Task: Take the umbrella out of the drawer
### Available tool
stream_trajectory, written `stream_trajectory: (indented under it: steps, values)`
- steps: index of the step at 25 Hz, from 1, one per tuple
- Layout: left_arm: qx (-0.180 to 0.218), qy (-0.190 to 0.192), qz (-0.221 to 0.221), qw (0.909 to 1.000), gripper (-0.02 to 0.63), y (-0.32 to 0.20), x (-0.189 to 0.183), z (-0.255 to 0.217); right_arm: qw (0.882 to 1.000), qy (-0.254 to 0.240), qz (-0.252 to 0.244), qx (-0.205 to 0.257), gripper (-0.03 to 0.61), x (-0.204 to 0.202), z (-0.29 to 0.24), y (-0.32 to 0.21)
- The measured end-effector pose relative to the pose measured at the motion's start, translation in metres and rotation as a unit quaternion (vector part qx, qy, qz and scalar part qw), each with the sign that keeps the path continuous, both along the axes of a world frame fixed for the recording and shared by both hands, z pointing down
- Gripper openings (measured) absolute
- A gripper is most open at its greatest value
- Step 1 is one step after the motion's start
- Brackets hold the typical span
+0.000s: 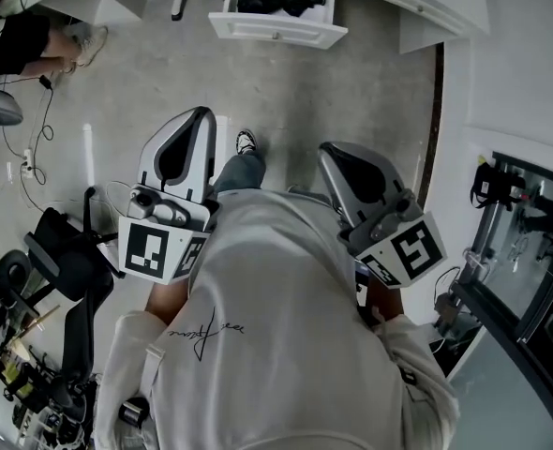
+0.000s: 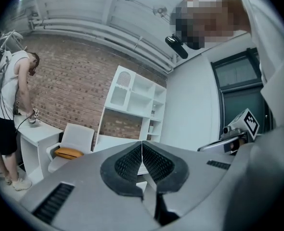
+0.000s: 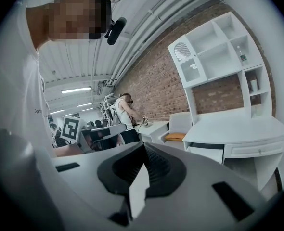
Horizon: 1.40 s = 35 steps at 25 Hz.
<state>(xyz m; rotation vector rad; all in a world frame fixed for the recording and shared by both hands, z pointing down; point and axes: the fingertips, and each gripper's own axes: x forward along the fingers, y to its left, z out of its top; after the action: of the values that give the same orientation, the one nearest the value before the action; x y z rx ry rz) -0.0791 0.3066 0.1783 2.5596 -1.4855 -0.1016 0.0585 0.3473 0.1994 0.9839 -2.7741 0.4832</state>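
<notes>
We hold our left tongs and right tongs closed and empty; the black umbrella lies in the open drawer ahead

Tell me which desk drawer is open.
The left drawer, pulled out, with a black umbrella lying in it. The right drawer sits flush in the desk, shut.

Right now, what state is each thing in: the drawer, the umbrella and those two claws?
drawer: open.
umbrella: folded, lying inside the drawer, untouched.
left claw: shut, holding nothing.
right claw: shut, holding nothing.
</notes>
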Motion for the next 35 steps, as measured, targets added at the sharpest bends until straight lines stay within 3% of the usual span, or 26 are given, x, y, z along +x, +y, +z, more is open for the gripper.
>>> stream_trajectory:
  steps: [6,13,26,35]
  values:
    - [0.007,0.028,0.031,0.9991,0.017,-0.018,-0.013,0.001,0.999,0.009,0.026,0.015,0.023,-0.020,-0.002,-0.018]
    - [0.013,0.017,0.056,0.9982,0.017,-0.027,-0.023,0.003,0.999,0.039,0.035,0.014,0.025,-0.034,0.003,-0.024]
    - [-0.036,0.010,0.001,0.9993,0.017,-0.061,-0.036,0.023,0.996,0.036,0.084,0.007,0.025,-0.020,0.009,-0.075]
    - [-0.046,0.007,-0.024,0.9986,0.017,-0.116,-0.022,0.024,0.997,0.031,0.070,0.005,0.025,-0.007,0.012,-0.139]
